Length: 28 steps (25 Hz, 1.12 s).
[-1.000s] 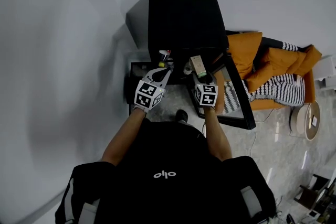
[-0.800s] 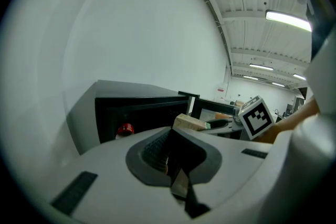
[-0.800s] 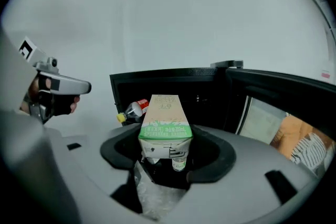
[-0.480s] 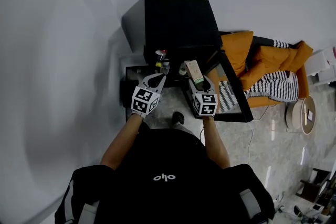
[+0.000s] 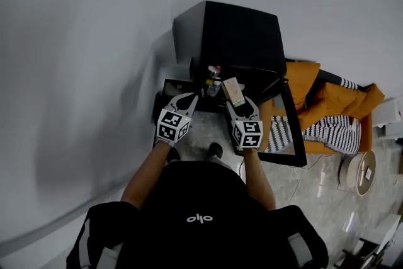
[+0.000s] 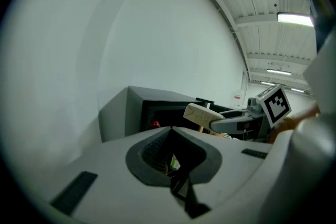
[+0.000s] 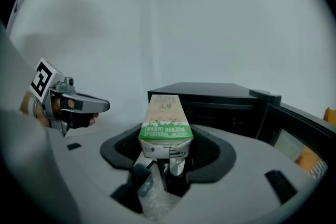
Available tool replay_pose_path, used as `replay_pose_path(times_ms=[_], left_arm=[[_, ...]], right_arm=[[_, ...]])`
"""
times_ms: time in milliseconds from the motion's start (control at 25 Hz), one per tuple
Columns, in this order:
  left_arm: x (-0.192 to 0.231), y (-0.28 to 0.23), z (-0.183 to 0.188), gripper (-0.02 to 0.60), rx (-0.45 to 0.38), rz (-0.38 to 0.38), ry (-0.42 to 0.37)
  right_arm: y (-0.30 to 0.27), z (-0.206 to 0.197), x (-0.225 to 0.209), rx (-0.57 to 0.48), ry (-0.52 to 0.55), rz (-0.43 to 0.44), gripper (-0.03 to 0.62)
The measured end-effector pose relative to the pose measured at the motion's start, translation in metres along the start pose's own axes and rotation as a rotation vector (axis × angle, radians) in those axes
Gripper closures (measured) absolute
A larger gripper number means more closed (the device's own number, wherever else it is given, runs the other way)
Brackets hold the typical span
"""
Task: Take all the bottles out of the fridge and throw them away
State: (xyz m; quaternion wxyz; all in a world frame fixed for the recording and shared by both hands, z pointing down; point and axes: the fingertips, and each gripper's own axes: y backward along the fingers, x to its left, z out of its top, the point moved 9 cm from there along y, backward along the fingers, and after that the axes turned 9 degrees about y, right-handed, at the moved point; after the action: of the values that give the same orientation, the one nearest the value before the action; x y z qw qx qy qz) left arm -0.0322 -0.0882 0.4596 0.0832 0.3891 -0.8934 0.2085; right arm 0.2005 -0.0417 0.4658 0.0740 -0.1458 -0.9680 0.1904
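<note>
A black mini fridge (image 5: 234,40) stands against the wall with its glass door (image 5: 288,126) swung open to the right. In its opening stands a clear bottle with a red cap (image 5: 214,76). My right gripper (image 5: 237,104) is shut on a small beige carton with a green band (image 5: 232,91), held upright in front of the opening. The right gripper view shows the carton (image 7: 165,124) between the jaws (image 7: 166,150), with the fridge (image 7: 215,98) behind. My left gripper (image 5: 188,99) hangs shut and empty to the carton's left. Past its closed jaws (image 6: 172,136), the left gripper view shows the fridge (image 6: 137,113) and the carton (image 6: 201,114).
A white wall runs along the left and behind the fridge. Orange cushions with a black-and-white striped cloth (image 5: 330,107) lie right of the open door. A round white object (image 5: 360,172) sits on the tiled floor at far right. The person's shoe (image 5: 216,150) is below the grippers.
The head view has swung, so the fridge sits further right and lower. Both grippers have drawn slightly back from the opening, with the carton still gripped.
</note>
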Motion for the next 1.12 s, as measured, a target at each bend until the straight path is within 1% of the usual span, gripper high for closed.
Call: replay_pose_path(times_ms=[160,440,640,840,1120], left_arm=[[0.023,0.033,-0.003,0.58,-0.035,0.098,0.034],[0.056,0.094,-0.016,0.58,-0.089,0.295,0.097],[0.075,0.127,-0.026,0.58,-0.136,0.404,0.152],[0.087,0.143,-0.032,0.58,-0.154,0.462,0.181],[0.104,0.149,-0.04,0.58,-0.142,0.501,0.178]], right_arm=[[-0.021,0.015,0.026,-0.021,0.037,0.092,0.329],[-0.064,0.035,0.079,-0.035,0.108,0.286,0.329],[-0.089,0.045,0.118,-0.032,0.146,0.403,0.329],[-0.11,0.047,0.145,-0.014,0.171,0.473,0.329],[-0.143,0.037,0.165,0.037,0.187,0.519,0.329]])
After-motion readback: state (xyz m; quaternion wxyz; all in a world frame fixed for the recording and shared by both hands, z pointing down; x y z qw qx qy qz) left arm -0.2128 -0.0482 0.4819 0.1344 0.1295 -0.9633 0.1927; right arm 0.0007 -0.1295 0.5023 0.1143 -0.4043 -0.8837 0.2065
